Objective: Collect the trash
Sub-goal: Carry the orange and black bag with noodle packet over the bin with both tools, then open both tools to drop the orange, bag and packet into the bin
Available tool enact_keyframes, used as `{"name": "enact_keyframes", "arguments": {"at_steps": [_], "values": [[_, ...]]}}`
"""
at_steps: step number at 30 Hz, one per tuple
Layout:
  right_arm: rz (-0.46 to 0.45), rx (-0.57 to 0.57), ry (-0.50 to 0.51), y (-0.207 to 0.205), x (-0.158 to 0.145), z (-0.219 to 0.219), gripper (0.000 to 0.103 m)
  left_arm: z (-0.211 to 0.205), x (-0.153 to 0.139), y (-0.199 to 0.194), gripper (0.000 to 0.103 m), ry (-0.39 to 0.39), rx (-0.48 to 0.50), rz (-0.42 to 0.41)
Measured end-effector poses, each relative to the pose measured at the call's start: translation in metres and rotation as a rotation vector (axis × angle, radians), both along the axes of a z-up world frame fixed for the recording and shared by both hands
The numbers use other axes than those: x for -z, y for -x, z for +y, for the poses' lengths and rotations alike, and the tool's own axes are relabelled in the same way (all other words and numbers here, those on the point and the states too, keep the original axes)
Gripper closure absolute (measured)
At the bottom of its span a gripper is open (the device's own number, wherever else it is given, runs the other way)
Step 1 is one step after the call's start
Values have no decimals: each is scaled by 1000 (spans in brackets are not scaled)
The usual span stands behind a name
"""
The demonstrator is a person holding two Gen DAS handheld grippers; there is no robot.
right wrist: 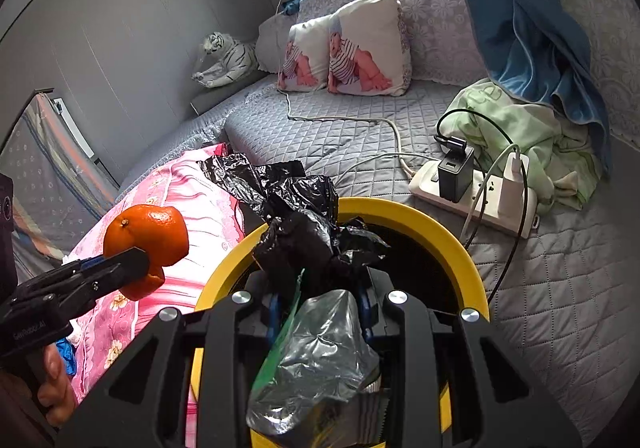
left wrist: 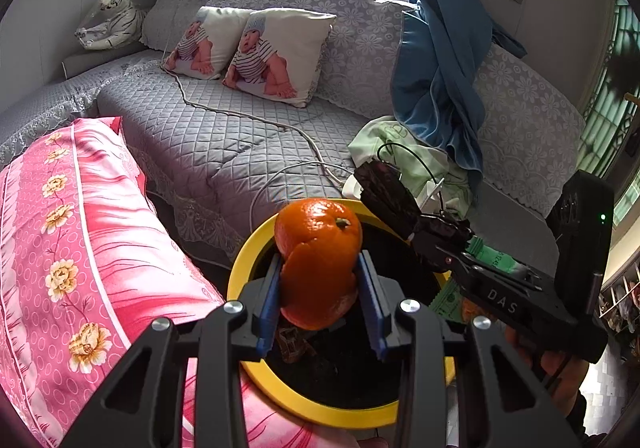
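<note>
My left gripper point(left wrist: 320, 268) is shut on a piece of orange peel point(left wrist: 320, 264) and holds it just above a yellow-rimmed bin point(left wrist: 248, 260) with a dark inside. In the right wrist view the peel point(right wrist: 148, 240) hangs left of the bin point(right wrist: 440, 240), in the left gripper point(right wrist: 136, 260). My right gripper point(right wrist: 320, 304) is shut on a silver and green snack wrapper point(right wrist: 320, 360) and a crumpled black plastic bag point(right wrist: 304, 215), over the bin's opening. From the left wrist view the right gripper point(left wrist: 416, 224) reaches in from the right above the far rim.
The bin stands against a grey quilted sofa bed point(left wrist: 224, 135). A pink flowered pillow point(left wrist: 80, 248) lies to its left. A white power strip point(right wrist: 472, 191) with chargers and cables lies just behind it, beside a green cloth point(right wrist: 528, 135) and a blue curtain point(right wrist: 532, 39).
</note>
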State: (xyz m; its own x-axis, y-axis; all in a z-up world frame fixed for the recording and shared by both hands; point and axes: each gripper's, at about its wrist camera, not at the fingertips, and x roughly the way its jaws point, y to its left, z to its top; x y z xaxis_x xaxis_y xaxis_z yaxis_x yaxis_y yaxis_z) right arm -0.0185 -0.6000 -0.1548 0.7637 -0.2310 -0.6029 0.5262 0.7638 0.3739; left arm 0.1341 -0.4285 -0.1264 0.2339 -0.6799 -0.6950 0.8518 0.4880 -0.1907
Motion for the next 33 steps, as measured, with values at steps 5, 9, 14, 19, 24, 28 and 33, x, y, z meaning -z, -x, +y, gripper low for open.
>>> {"name": "enact_keyframes", "arguments": {"at_steps": [5, 9, 14, 19, 24, 28, 33], "values": [[16, -6, -14, -4, 8, 0, 75, -4, 9, 0, 69, -20, 3, 9], [19, -3, -22, -4, 12, -1, 75, -8, 16, 0, 69, -36, 6, 18], [31, -5, -29, -5, 16, -2, 75, -13, 24, -2, 68, -53, 9, 30], [42, -4, -44, -7, 20, -3, 74, -17, 33, -4, 68, -67, 12, 69], [53, 0, -61, -7, 24, -6, 73, -17, 37, -4, 67, -73, 14, 79], [57, 16, -80, -6, 25, -10, 61, -12, 35, -6, 62, -64, -4, 90], [44, 47, -106, -1, 25, -17, 55, -5, 28, -8, 53, -37, -21, 81]]}}
